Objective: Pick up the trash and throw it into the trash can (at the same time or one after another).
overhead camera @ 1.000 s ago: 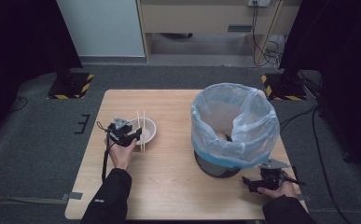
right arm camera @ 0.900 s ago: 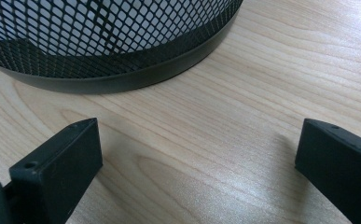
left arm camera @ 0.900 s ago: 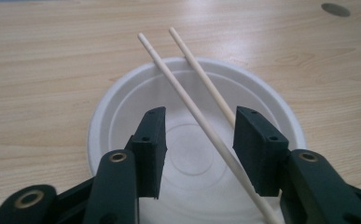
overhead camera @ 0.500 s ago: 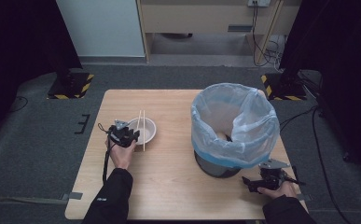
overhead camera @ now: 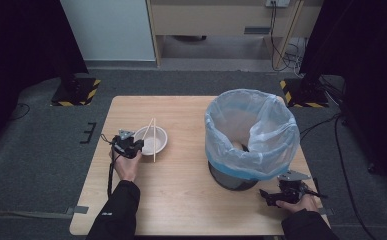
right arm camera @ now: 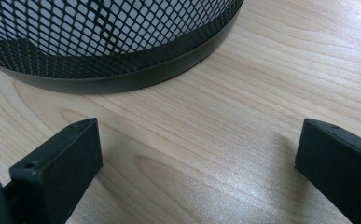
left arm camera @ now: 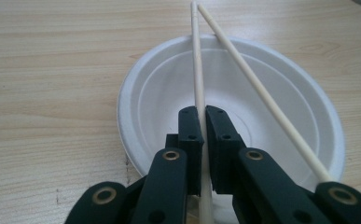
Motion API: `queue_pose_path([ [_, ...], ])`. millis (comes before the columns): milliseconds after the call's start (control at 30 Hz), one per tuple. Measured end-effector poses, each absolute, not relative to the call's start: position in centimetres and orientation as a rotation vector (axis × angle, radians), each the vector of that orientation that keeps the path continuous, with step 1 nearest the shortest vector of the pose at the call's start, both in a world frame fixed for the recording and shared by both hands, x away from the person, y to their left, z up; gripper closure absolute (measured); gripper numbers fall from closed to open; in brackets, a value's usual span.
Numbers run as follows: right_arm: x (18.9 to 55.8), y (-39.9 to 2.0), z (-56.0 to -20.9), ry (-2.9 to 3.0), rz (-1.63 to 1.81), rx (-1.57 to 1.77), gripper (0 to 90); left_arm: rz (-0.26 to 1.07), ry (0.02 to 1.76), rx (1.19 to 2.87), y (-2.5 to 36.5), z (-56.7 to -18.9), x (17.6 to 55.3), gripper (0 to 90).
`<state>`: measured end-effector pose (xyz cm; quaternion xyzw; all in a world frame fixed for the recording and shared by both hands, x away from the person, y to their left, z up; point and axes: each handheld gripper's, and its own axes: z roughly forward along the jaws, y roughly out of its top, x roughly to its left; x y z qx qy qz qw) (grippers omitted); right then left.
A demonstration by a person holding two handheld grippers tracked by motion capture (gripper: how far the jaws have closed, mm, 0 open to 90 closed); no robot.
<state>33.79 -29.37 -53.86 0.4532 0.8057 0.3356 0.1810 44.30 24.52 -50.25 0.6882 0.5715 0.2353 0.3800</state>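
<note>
Chopsticks lie across a white bowl on the left half of the bench. In the left gripper view the two sticks meet at their far tips beyond the bowl's rim and spread apart toward the camera. The left gripper has just been closing, and its jaws now stand together, clamped on the left stick over the bowl's near side. The other stick runs free to the right, resting on the bowl's rim beside the gripper's right arm.

In the high view the left gripper sits at the bowl's left edge, with the hand behind it. On the right half stands a black mesh bin lined with a pale blue bag. The right gripper lies near the bench's front right corner, just beside the bin's base. In the right gripper view its jaws stand wide apart over bare wood, nothing between them, the bin's mesh wall just ahead.
</note>
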Motion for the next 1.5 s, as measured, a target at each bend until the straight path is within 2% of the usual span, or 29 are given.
queue_pose_path([
  [433,33.8,-29.4,-53.9,2.276,0.948,1.280,0.8,0.619,1.351,1.662,25.6,-45.8,42.9,85.2],
  [800,33.8,-29.4,-53.9,2.276,0.948,1.280,0.8,0.641,1.185,1.557,25.6,-41.5,40.8,85.2],
  [1500,33.8,-29.4,-53.9,2.275,0.948,1.280,0.8,0.644,0.911,1.431,22.7,-34.3,37.5,85.2],
])
